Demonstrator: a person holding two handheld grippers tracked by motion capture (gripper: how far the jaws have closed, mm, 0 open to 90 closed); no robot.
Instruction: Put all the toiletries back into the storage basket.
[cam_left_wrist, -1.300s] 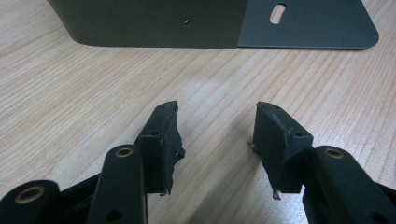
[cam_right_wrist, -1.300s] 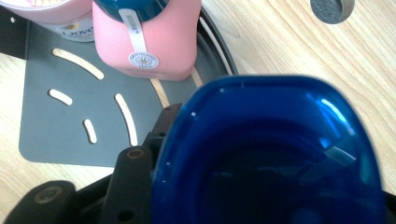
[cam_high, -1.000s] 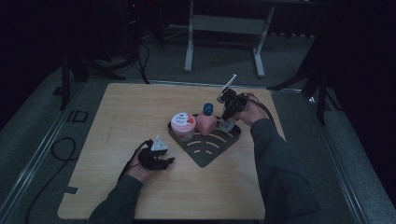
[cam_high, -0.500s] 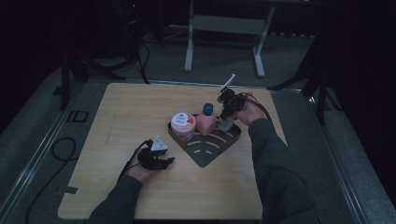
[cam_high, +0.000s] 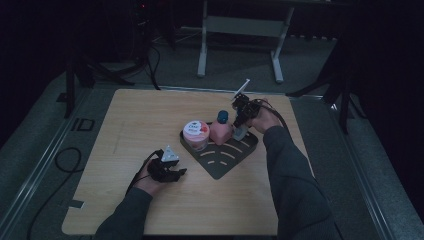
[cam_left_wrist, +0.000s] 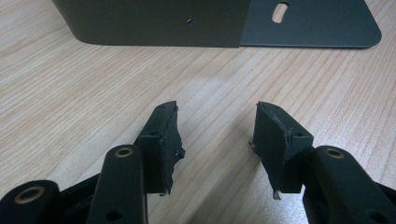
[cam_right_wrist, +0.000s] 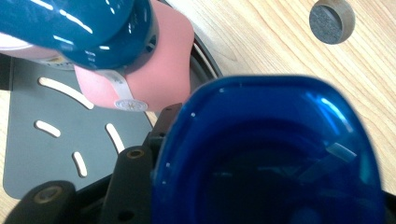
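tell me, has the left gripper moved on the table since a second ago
No. The left gripper sits at the same spot on the wooden table, just off the dark tray's near-left edge.

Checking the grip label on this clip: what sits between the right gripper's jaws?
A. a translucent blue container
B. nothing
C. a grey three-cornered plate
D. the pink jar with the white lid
A: in the right gripper view the blue container sits between the jaws of the right gripper, above the dark slotted tray.
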